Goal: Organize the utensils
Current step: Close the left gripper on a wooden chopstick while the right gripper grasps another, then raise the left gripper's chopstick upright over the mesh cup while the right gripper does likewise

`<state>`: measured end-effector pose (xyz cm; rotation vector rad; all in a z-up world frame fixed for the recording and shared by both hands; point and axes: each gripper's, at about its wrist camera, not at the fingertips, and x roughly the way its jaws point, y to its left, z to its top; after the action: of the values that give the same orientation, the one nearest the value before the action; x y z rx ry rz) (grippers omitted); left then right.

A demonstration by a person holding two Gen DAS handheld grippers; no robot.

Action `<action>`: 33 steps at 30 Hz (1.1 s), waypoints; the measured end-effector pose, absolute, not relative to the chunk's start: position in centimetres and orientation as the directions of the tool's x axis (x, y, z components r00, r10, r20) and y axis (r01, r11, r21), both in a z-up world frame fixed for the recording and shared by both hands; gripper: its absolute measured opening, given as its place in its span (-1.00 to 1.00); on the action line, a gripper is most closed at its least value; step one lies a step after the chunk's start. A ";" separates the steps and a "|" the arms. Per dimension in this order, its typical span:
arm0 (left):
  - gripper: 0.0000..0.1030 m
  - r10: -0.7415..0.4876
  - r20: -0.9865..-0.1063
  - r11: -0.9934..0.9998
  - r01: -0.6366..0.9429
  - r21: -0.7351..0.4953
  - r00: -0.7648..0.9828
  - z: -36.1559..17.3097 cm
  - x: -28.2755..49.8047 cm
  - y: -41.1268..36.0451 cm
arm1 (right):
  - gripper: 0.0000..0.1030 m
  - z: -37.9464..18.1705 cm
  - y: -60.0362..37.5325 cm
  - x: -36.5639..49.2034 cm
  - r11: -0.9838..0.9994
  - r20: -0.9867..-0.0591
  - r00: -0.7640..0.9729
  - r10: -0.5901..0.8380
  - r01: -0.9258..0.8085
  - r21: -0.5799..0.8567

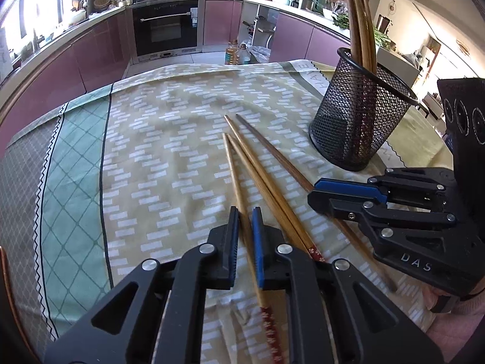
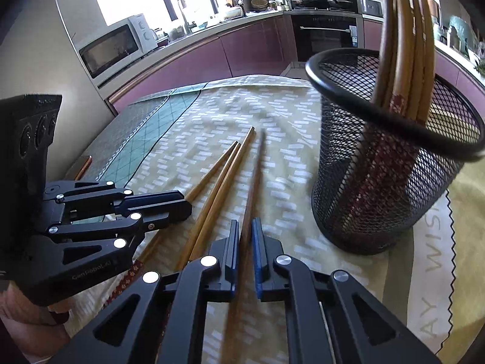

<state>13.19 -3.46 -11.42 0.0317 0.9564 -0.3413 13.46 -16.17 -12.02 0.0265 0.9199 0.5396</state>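
Bamboo chopstick (image 1: 242, 209) btwn left claw (image 1: 244, 227) pads, gripped.

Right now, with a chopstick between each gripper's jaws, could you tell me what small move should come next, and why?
Probably lift the right gripper a little, once its jaws have a firm hold. They straddle the dark chopstick, which seems to lie flat on the tablecloth. The mesh holder stands just to its right, already with chopsticks upright inside. The left gripper straddles a lighter chopstick.
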 end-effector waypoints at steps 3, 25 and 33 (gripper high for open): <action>-0.84 -0.276 -0.802 0.948 0.287 -0.137 0.529 -11.2 13.0 -3.0 | -0.88 -11.7 -17.0 13.1 0.862 -0.737 0.485 0.471 -0.431 0.267; -0.86 -0.417 -0.697 0.904 0.346 -0.251 0.583 -5.6 9.9 -0.6 | -0.88 -6.8 -20.1 9.0 0.770 -0.581 0.521 0.625 -0.535 0.349; -0.86 -0.463 -0.650 0.882 0.388 -0.269 0.602 -3.5 8.7 -0.8 | -0.88 -6.1 -20.2 8.7 0.761 -0.564 0.527 0.635 -0.550 0.344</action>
<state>8.73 -0.77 -3.50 -0.1038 0.7823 -0.4938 8.69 -20.15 -6.06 0.1287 0.7264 0.7105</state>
